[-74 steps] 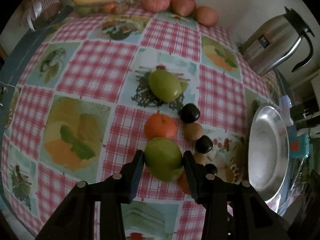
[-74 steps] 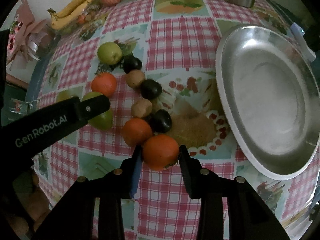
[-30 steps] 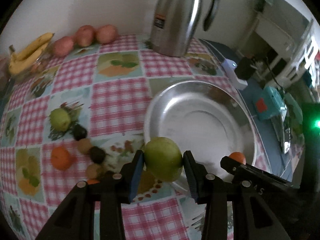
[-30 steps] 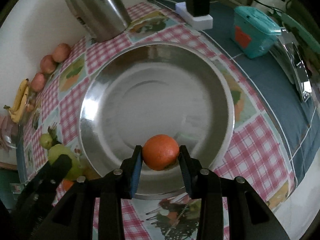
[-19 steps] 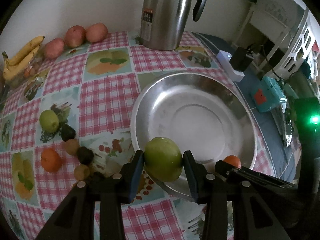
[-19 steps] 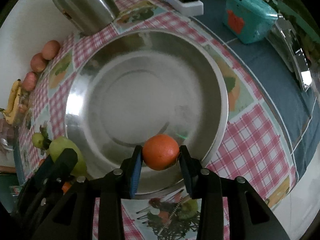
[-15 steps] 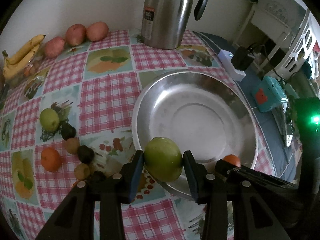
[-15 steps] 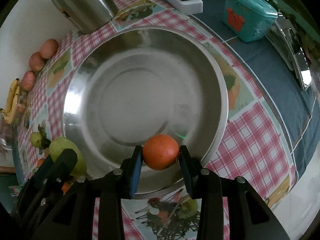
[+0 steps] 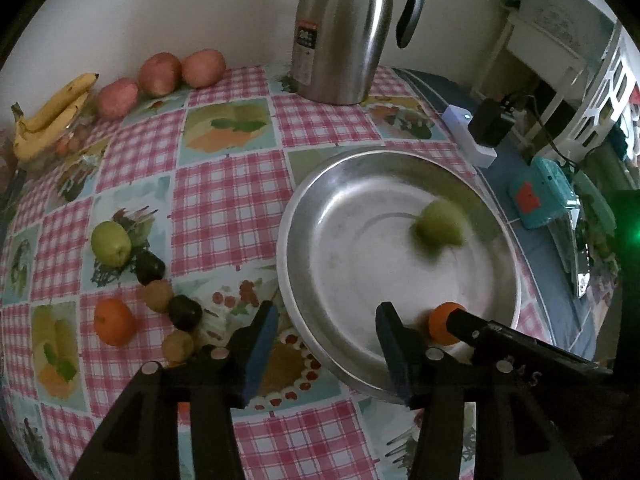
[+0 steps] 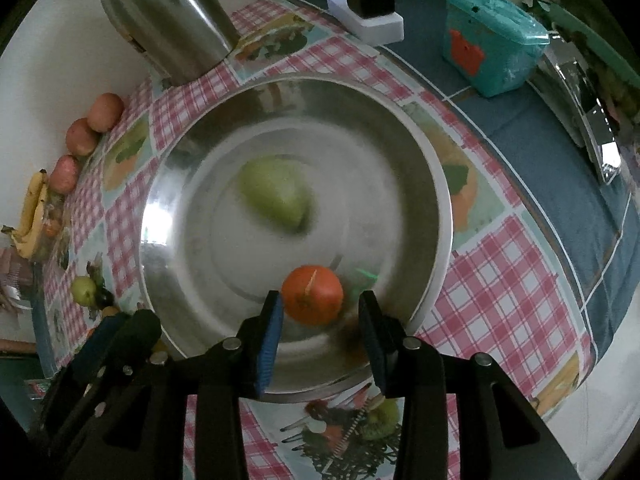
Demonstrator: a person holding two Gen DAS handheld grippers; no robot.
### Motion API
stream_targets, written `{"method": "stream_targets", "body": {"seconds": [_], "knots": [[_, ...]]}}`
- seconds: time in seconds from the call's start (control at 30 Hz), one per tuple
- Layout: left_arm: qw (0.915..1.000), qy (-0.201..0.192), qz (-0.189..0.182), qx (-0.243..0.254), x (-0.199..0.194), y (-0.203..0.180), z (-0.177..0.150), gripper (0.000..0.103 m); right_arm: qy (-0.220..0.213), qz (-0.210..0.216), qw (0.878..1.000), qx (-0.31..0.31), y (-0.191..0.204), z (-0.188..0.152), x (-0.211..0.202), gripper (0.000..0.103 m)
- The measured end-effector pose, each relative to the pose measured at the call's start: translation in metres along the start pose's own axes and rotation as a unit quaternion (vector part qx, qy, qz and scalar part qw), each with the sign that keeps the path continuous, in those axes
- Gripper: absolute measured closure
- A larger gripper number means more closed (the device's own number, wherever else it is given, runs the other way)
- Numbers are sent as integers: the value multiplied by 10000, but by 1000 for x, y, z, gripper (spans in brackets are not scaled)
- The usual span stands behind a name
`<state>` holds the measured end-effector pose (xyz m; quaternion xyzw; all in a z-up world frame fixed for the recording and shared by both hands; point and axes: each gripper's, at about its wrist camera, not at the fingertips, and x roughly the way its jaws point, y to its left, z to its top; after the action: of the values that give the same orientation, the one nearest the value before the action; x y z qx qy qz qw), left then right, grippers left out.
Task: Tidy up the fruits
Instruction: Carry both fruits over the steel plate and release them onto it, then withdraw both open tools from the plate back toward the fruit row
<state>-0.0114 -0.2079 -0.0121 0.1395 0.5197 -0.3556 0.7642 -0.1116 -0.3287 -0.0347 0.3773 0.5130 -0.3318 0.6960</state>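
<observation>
My left claw (image 9: 324, 328) is opening, empty, its green apple (image 9: 438, 226) rolling in the steel plate (image 9: 304, 216); my right claw (image 10: 320, 312) stands apart around the orange (image 10: 312, 294).

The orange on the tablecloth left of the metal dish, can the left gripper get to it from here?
Probably yes: the left gripper is opening with nothing between its fingers, and the orange looks unobstructed from above.

Plain white wall (image 9: 200, 8) behind table. Checked pink tablecloth (image 9: 224, 200) with fruit prints, blue cloth (image 10: 560, 168) beyond it, right of tongs. White lattice furniture (image 9: 600, 92) far right. Dim light.
</observation>
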Motion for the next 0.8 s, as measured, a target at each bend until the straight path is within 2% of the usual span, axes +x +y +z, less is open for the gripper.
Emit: {"method": "stream_targets", "body": {"seconds": [0.33, 0.47, 0.57, 0.7, 0.8], "knots": [[9988, 138, 276, -375, 2, 21, 0, 35, -134, 10, 9999, -7, -1, 0, -8, 63], [9944, 461, 673, -670, 7, 37, -3, 32, -129, -11, 9999, -68, 3, 3, -5, 63], [9902, 654, 770, -966, 9, 55, -6, 32, -79, -30, 9999, -144, 6, 4, -3, 63], [9869, 632, 777, -1262, 3, 73, -10, 31, -22, -68, 9996, -279, 13, 3, -1, 63], [9854, 569, 817, -1384, -3, 82, -11, 26, -8, -123, 9991, -411, 18, 2, -1, 60]]}}
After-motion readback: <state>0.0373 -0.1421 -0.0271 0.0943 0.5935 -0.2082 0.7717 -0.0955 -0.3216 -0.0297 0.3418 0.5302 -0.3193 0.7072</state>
